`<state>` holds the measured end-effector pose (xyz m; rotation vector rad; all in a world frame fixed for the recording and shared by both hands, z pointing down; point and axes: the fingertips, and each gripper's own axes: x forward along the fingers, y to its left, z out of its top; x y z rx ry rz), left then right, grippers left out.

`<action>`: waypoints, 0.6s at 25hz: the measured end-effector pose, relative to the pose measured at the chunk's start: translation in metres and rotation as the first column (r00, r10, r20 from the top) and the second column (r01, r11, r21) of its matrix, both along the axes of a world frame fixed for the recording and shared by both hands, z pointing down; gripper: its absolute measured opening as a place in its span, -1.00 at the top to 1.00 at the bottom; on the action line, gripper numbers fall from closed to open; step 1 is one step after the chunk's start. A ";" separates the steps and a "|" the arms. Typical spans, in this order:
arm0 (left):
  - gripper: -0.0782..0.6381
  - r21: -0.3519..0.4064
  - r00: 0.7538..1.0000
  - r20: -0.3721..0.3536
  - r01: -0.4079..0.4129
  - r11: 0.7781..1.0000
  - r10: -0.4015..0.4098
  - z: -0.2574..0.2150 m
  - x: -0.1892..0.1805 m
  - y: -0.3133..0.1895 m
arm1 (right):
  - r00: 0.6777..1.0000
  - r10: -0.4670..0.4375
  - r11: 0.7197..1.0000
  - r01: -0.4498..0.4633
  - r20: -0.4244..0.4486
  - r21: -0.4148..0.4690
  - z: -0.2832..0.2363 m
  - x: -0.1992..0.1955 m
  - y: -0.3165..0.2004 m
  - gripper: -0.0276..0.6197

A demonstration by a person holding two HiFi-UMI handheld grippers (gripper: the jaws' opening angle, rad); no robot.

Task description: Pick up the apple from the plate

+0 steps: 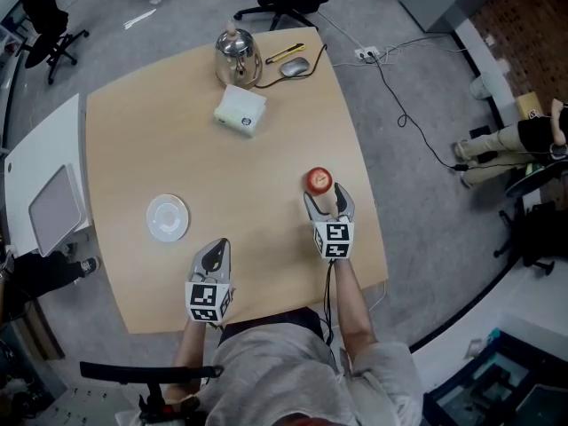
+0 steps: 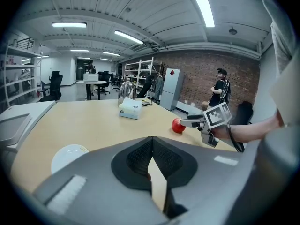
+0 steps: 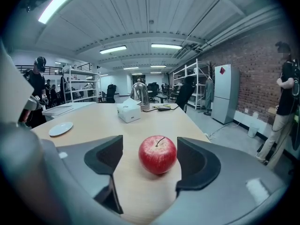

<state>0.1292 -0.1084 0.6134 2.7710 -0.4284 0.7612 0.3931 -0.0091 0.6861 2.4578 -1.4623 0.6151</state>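
The red apple stands on the bare wooden table, right of centre, far from the white plate, which has nothing on it. My right gripper is open, its black pads on either side of the apple with a gap on both sides. The left gripper view also shows the apple at the right gripper's tips. My left gripper hangs near the table's front edge, just right of the plate, shut on nothing.
At the back of the table stand a steel kettle, a white tissue box, a mouse and a yellow pen. A white side table adjoins the left. A cable trails off the far right corner.
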 end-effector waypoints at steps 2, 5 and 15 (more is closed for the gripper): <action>0.73 0.009 1.000 -0.010 0.001 1.000 -0.001 -0.004 -0.003 0.001 | 1.000 -0.001 1.000 0.001 -0.007 0.004 -0.006 -0.004 0.003 -0.18; 0.73 0.024 1.000 -0.025 0.000 1.000 0.001 -0.012 -0.008 0.004 | 1.000 -0.008 1.000 0.008 -0.014 0.011 -0.016 -0.013 0.008 -0.12; 0.73 0.065 0.997 -0.079 0.016 0.998 -0.010 -0.039 -0.028 0.009 | 0.999 -0.037 0.998 0.038 -0.032 0.039 -0.048 -0.054 0.019 0.19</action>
